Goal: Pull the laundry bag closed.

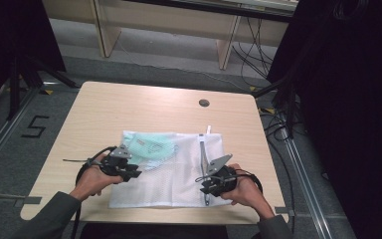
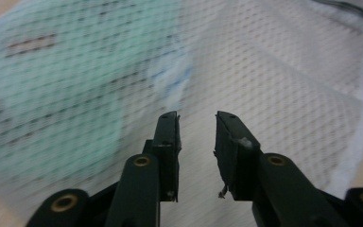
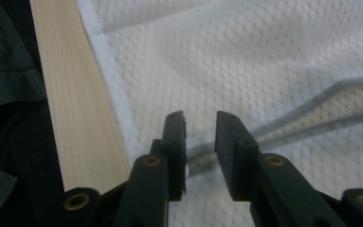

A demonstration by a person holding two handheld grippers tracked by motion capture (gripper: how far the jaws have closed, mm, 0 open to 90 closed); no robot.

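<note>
A white mesh bag (image 1: 171, 172) lies flat on the near half of the wooden table (image 1: 104, 107), a pale green item (image 1: 151, 147) inside its far left corner. A grey strip (image 1: 203, 159), perhaps a zipper, runs down its right side. The left gripper (image 1: 129, 169) and right gripper (image 1: 210, 186) hover over the mesh, jaws narrowly parted, gripping nothing. A cable port (image 1: 204, 103) sits well beyond.
</note>
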